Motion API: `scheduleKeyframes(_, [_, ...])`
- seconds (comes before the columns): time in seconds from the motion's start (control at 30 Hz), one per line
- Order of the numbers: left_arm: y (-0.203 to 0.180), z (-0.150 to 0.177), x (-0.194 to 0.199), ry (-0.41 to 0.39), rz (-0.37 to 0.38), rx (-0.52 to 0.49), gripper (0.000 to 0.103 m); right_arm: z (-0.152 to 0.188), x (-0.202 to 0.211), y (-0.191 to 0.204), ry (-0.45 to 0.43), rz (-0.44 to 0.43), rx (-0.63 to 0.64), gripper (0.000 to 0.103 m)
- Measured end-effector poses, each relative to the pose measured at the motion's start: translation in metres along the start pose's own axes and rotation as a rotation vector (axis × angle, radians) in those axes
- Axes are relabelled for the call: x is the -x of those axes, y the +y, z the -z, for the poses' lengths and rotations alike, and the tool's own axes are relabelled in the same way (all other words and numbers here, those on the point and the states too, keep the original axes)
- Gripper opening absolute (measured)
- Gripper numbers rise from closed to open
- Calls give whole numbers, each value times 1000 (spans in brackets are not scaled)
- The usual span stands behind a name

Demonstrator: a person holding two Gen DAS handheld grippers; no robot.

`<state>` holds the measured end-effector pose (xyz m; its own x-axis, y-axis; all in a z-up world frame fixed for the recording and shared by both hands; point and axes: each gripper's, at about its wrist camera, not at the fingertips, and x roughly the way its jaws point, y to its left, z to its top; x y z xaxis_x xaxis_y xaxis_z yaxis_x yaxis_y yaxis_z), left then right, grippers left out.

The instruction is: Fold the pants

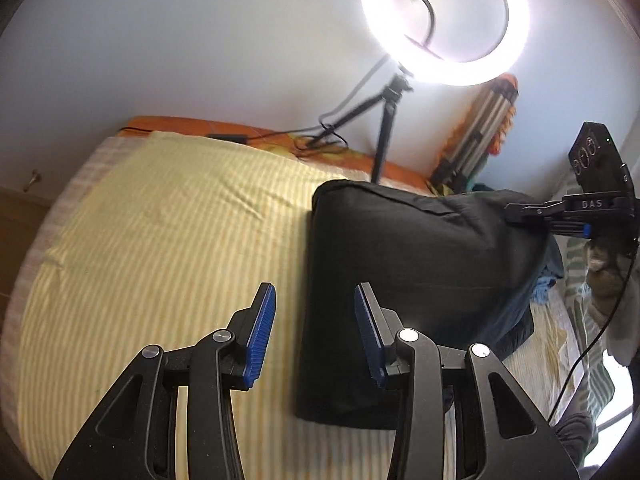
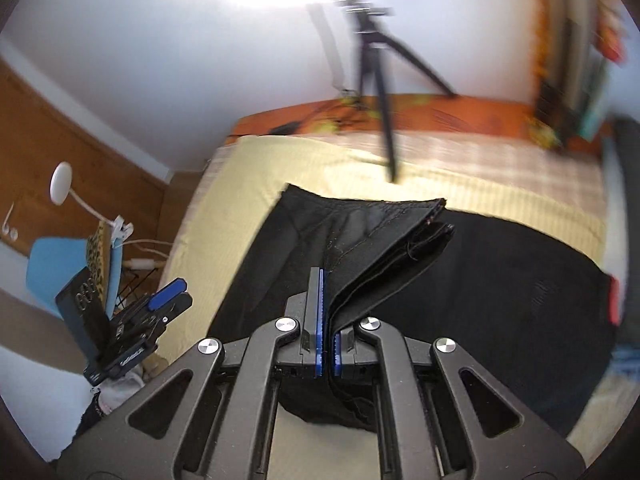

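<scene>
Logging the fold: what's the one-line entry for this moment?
left gripper: open, empty | right gripper: shut on pants edge, lifted | bed sheet: beneath

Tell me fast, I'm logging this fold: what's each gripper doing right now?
Left gripper: open, nothing between its fingers, above the striped sheet.
Right gripper: shut on the black pants, pinching a folded edge.

A bedroom in a home. A bed (image 1: 160, 240) with a yellow-striped sheet fills the floor area; all else is placed against it. Along the bed's far edge, by the pale wall (image 1: 180, 40), lies an orange patterned cover (image 2: 460, 114). On that far edge stands a lit ring light (image 1: 444, 20) on a tripod (image 1: 384, 132). Beside the bed's left edge is wood panelling (image 2: 60, 128) and a small white clip lamp (image 2: 61, 188).
</scene>
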<state>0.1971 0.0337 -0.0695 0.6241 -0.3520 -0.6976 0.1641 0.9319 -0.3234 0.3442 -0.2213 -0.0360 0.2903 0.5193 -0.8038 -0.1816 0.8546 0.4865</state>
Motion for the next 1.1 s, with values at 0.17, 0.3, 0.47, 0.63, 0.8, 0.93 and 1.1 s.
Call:
scheduleKeyframes(0.17, [-35,4,-25,33,46,-41,39,17,31,-62,-14,76,-82,4])
scheduleKeyframes(0.3, [-53,13,-56,98,56,-87,39,32,29,-102,3,106,-134,4])
scheduleKeyframes(0.47, [-66,34,-88,196,15,-166,39,39,7,-130,14,60,-184,5])
scheduleKeyframes(0.63, [-61,36,-89,208,12,-157,39,43,2,-144,13,-27,-182,21])
scheduleKeyframes(0.8, [-58,34,-94,205,22,-130,39,65,17,-164,-29,-173,-191,54])
scheduleKeyframes(0.93, [-57,33,-96,202,22,-127,39,87,25,-160,-28,-237,-124,54])
scheduleKeyframes(1.1, [-59,30,-97,195,13,-127,39,102,16,-142,-13,-135,19,54])
